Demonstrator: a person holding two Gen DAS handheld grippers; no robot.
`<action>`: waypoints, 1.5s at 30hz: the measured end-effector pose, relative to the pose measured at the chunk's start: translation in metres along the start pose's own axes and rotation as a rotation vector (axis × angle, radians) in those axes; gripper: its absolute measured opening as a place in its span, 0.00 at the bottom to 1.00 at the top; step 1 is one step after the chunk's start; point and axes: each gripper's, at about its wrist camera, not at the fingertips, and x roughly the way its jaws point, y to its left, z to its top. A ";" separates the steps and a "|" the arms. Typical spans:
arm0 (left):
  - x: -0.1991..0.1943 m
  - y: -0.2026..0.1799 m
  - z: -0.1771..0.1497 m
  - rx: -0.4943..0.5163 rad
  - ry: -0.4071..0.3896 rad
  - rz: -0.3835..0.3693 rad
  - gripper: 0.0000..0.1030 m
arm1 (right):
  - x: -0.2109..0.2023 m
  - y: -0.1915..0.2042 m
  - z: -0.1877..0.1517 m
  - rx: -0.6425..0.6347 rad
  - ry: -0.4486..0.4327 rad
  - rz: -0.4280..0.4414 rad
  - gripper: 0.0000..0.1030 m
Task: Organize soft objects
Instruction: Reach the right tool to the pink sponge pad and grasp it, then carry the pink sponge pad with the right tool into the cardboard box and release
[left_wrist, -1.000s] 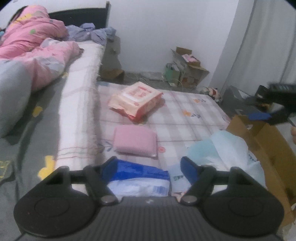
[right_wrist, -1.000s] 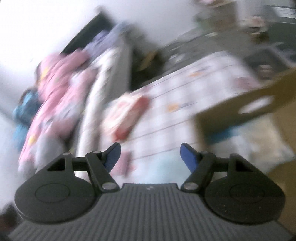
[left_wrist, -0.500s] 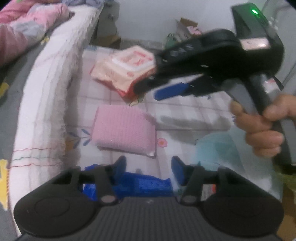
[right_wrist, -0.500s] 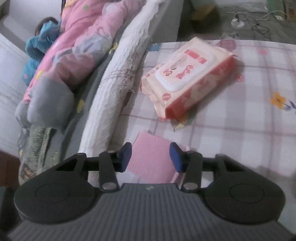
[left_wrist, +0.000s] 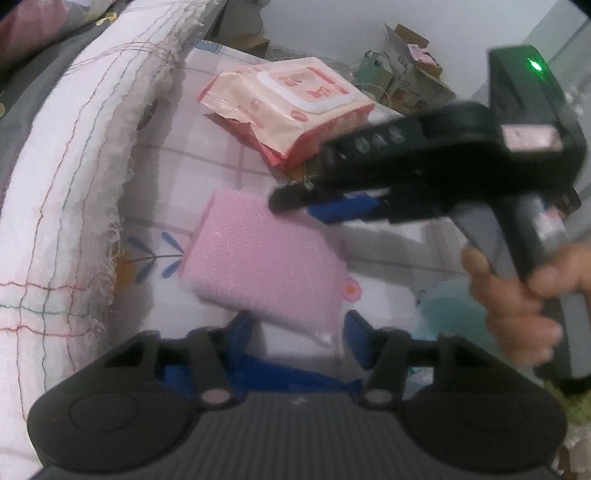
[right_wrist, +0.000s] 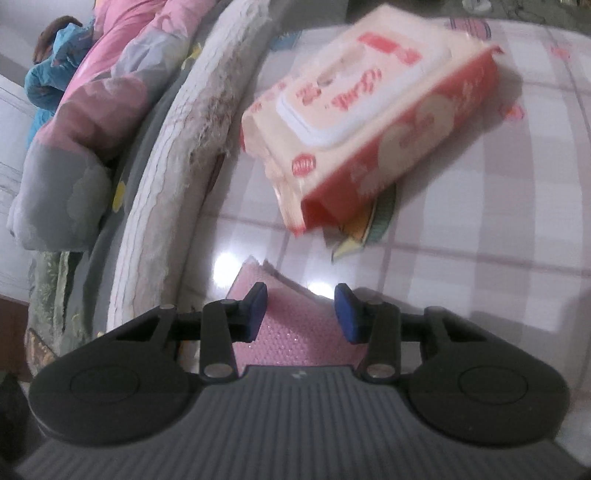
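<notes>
Both grippers converge on the flat pink rectangular mesh-textured pad (left_wrist: 266, 266), which lies on the checked plastic mat (left_wrist: 192, 162).

Left gripper (left_wrist: 297, 330): jaws part open, having just widened a little. The pad's near corner sits between the blue fingertips (left_wrist: 242, 328), but no pad contact is visible; not gripping.

Right gripper (right_wrist: 301, 314): jaws narrowed and have just been closing. The pad lies directly ahead and below, between the blue fingertips (right_wrist: 255, 310), with gaps showing on both sides; not yet clamped. In the left wrist view the same gripper hangs over the pad's far edge, held by a hand (left_wrist: 517, 295).

Key relation: the pad's long axis runs away from the left gripper, slanting up-left toward the fringed white blanket roll (left_wrist: 74, 184). The two grippers sit at opposite ends of that axis. Judgement: the right one is better lined up to close first.

Beyond the pad from the left gripper: a pale peach and red soft pack of wet wipes with white flip lid (right_wrist: 369, 118). Red script on the lid is too blurred to read.
</notes>
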 end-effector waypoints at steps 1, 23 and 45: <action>0.000 0.001 0.001 -0.009 0.002 0.003 0.56 | -0.002 -0.001 -0.002 0.004 0.010 0.000 0.36; -0.018 -0.013 0.015 -0.020 -0.071 0.051 0.62 | -0.035 -0.003 -0.013 0.057 0.018 0.066 0.35; -0.142 -0.147 -0.046 0.203 -0.270 -0.035 0.62 | -0.241 0.006 -0.117 0.054 -0.260 0.147 0.33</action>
